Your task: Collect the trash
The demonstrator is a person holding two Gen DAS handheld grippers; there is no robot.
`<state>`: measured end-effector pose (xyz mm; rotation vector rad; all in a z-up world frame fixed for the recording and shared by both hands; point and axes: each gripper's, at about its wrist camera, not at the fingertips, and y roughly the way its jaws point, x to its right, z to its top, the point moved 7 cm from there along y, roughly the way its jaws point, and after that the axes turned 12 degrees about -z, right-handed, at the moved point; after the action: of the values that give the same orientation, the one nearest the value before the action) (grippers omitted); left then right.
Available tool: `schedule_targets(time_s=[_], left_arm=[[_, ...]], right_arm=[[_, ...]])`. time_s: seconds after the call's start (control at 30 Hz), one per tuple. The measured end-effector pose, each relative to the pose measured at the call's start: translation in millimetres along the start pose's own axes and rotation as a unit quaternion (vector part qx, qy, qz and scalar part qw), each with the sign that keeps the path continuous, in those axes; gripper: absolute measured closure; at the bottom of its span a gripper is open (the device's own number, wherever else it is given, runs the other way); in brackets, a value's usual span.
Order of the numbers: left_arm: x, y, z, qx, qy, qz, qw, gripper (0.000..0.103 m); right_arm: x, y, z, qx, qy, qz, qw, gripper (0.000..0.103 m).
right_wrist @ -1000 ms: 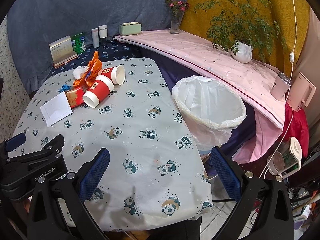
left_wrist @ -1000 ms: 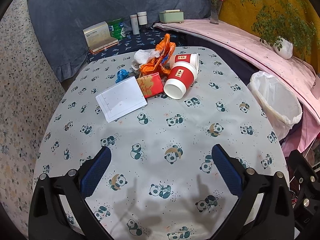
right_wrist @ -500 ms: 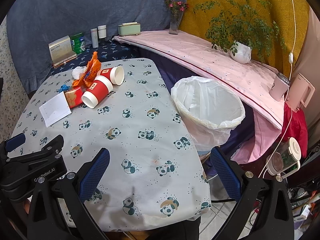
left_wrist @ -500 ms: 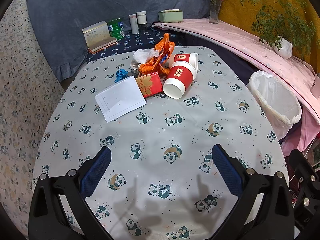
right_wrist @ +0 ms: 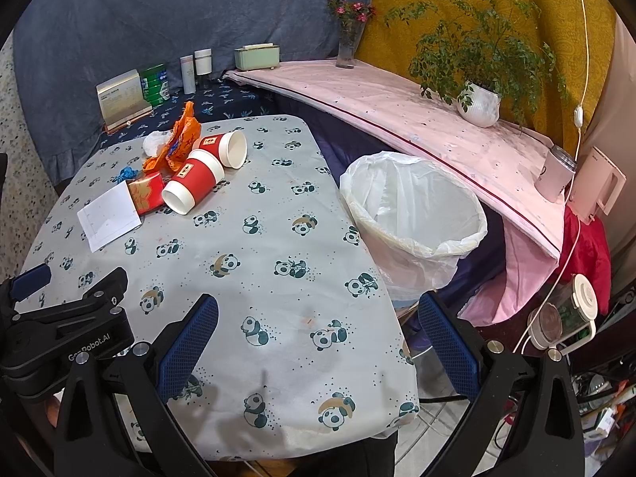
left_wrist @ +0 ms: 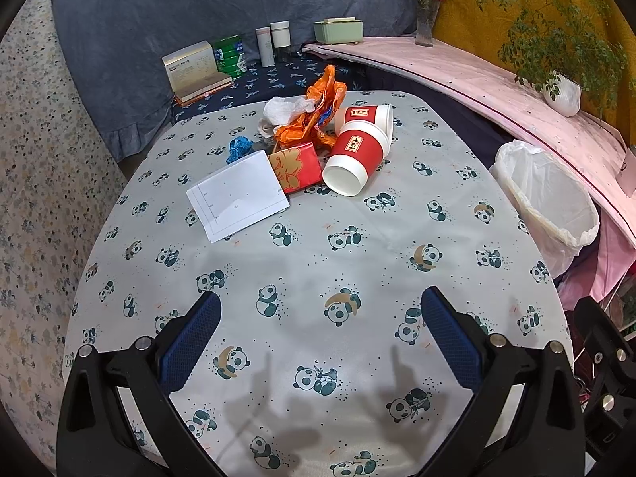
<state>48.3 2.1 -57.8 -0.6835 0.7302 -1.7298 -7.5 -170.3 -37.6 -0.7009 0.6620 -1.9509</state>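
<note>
A pile of trash lies at the far side of the panda-print table [left_wrist: 318,246]: two tipped red paper cups [left_wrist: 355,155] [right_wrist: 192,185], an orange wrapper [left_wrist: 318,115], a red packet [left_wrist: 296,167], a white sheet of paper [left_wrist: 238,198], a white tissue [left_wrist: 282,109] and a blue scrap [left_wrist: 238,148]. A white-lined trash bin [right_wrist: 413,214] stands off the table's right edge. My left gripper [left_wrist: 318,334] is open and empty over the near table. My right gripper [right_wrist: 318,338] is open and empty over the near right corner; the left gripper's body [right_wrist: 59,330] shows at its left.
A pink-covered ledge [right_wrist: 397,99] runs along the right with a potted plant [right_wrist: 481,91], a flower vase [right_wrist: 349,47] and a green box [right_wrist: 256,57]. Cans, bottles and a box [left_wrist: 190,71] stand behind the table. Clutter lies on the floor at right [right_wrist: 564,310].
Both views have shifted only slightly; the trash pile sits a little nearer in the left wrist view. Both grippers stay open and nothing on the table has moved.
</note>
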Motion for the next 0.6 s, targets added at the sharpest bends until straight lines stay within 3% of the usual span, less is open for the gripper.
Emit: schedule_targets(time_s=[0.6], left_arm=[[-0.1,0.6,0.3,-0.001,0.000,-0.003,1.0000,0.007]], right_arm=[[-0.3,-0.3,-0.1,-0.001,0.001,-0.001,1.000,0.007]])
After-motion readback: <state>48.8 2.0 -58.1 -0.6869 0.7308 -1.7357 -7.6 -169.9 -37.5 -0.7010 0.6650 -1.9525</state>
